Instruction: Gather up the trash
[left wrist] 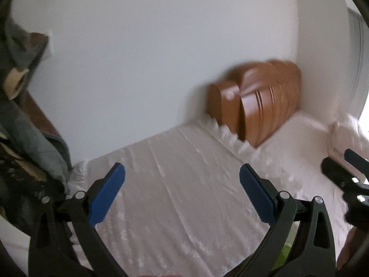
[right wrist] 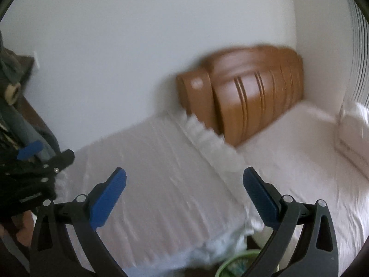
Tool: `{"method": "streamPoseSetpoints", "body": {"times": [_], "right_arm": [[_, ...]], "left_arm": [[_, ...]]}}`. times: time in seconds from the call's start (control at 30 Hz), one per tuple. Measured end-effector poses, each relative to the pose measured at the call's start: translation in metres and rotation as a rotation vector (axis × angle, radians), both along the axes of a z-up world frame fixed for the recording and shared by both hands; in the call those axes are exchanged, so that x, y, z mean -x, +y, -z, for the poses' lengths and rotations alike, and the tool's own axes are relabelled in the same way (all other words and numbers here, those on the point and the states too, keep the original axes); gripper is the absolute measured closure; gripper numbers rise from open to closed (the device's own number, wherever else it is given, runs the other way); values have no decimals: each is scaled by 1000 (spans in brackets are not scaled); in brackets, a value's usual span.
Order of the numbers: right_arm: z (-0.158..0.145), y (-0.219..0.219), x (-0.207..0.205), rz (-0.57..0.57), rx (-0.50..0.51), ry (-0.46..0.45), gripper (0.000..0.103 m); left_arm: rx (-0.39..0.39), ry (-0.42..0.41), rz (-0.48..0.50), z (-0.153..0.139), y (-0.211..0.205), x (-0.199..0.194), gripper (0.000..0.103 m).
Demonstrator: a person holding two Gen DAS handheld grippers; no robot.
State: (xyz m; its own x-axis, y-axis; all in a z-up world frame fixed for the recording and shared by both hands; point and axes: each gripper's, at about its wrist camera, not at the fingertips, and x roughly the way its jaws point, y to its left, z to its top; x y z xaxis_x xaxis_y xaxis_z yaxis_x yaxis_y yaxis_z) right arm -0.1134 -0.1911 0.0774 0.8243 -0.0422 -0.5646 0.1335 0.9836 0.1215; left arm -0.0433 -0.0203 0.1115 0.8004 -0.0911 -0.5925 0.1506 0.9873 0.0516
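My left gripper (left wrist: 182, 173) is open and empty, held above a white bedspread (left wrist: 184, 196). My right gripper (right wrist: 184, 177) is also open and empty above the same bedspread (right wrist: 161, 173). The right gripper shows at the right edge of the left wrist view (left wrist: 343, 168), and the left gripper shows at the left edge of the right wrist view (right wrist: 43, 157). A green round container (right wrist: 237, 263) with something pale inside sits at the bottom of the right wrist view, partly hidden by my finger. No loose trash is clearly visible. Both views are motion-blurred.
A brown wooden headboard (right wrist: 249, 97) stands against the white wall (right wrist: 138, 46). A pillow (right wrist: 352, 133) lies at the right. Dark clothes and a brown piece of furniture (left wrist: 23, 115) crowd the left side.
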Motion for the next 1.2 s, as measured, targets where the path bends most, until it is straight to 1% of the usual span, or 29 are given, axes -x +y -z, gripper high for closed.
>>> {"method": "streamPoseSetpoints", "body": {"times": [0.03,0.1,0.17,0.27,0.3,0.4,0.43,0.57,0.73,0.87,1.2], "right_arm": [[-17,5,1,-9,-4,-40,2],[-25,11,0,-12,2,-54,2],[-35,20,2,-19,30,-65,2],[-33,30,-3,-35,52,-43,2],[-28,32,-5,-44,40,-21,2],[-26,34,-16,-82,5,20,2],[-20,38,-21,-102,-3,46,2],[-16,45,-28,-130,-4,65,2],[-8,57,-31,-154,10,67,2],[-1,68,-21,-157,21,71,2],[1,71,-21,-134,41,89,2]], "left_arm": [[-6,-9,-30,-5,4,2,8],[-22,-8,-65,-7,8,4,8],[-40,20,-93,-3,11,3,8],[-46,60,-139,7,20,5,8],[-43,78,-151,12,24,6,8],[-31,120,-174,23,35,10,8],[-32,125,-182,26,38,10,8],[-33,146,-208,34,50,13,8],[-15,150,-225,36,60,12,8],[-2,156,-217,38,61,8,8],[12,166,-196,41,59,5,8]]}}
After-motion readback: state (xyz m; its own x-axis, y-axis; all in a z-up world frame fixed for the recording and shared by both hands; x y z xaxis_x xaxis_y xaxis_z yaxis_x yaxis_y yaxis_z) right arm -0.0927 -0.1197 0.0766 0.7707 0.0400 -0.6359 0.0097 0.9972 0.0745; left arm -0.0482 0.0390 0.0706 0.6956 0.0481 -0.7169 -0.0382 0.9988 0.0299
